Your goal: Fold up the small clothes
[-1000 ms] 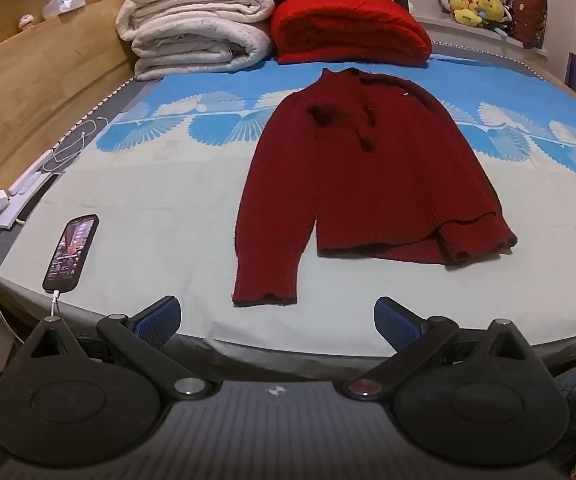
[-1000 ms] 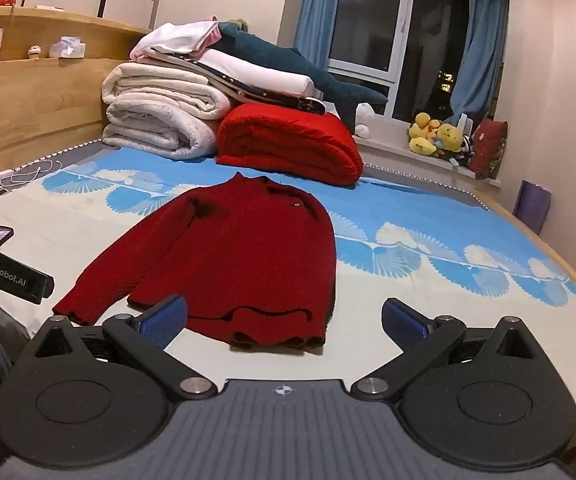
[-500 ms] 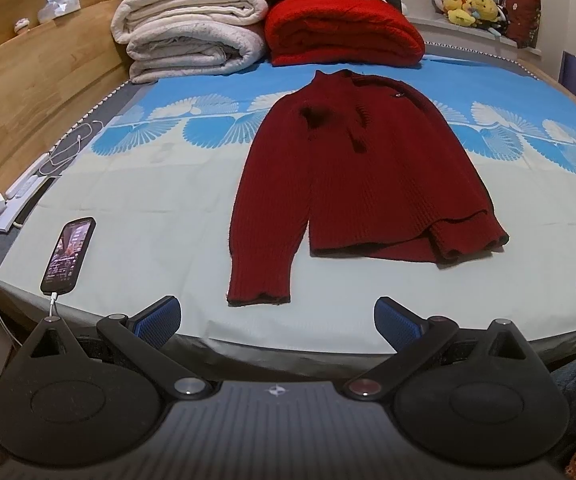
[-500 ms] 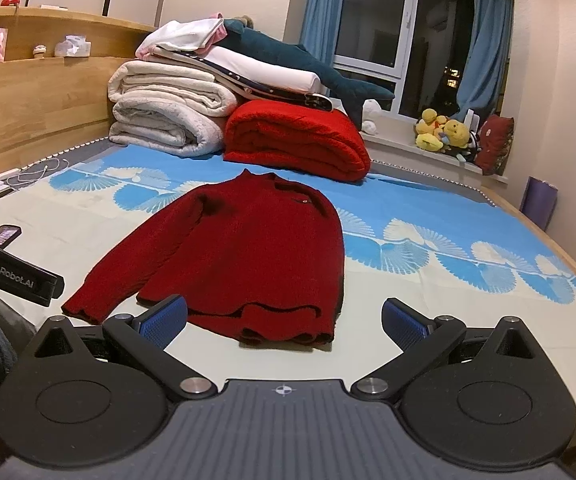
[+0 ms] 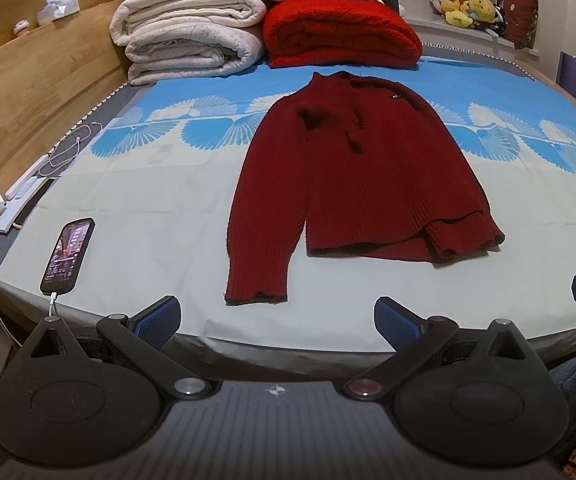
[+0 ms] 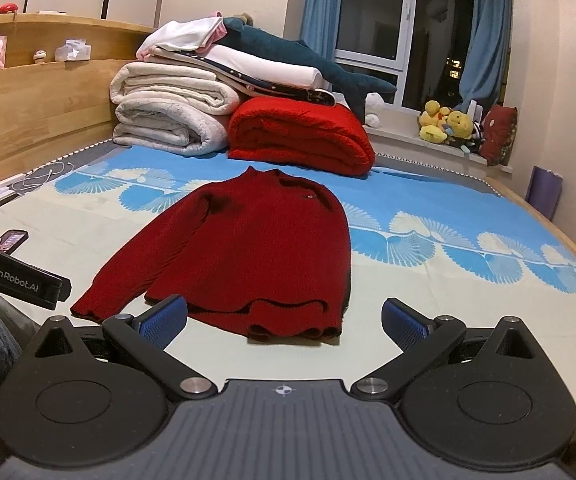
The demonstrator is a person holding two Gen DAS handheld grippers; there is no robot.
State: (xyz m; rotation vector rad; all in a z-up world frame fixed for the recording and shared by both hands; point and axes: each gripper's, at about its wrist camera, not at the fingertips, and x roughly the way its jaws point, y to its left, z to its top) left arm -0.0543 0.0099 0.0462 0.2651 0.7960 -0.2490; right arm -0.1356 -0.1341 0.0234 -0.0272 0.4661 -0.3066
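A dark red sweater (image 5: 360, 168) lies flat on the bed (image 5: 147, 200), one sleeve already folded in, and both the left hand-held gripper (image 5: 276, 316) and right hand-held gripper (image 6: 283, 318) hover wide open and empty; best to pinch the loose sleeve's cuff (image 5: 255, 296) cleanly.

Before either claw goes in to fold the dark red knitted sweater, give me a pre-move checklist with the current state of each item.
1. Left claw open, holding nothing: ok.
2. Right claw open, holding nothing: ok.
3. Dark red knitted sweater lying flat on the blue and pale patterned bedsheet: ok.
4. Both sleeves laid out: not ok; the sweater's near-left sleeve is extended, the other is already folded across the body.
5. Black smartphone apart from the sweater: ok.
6. Back of the sweater smooth: cannot tell.
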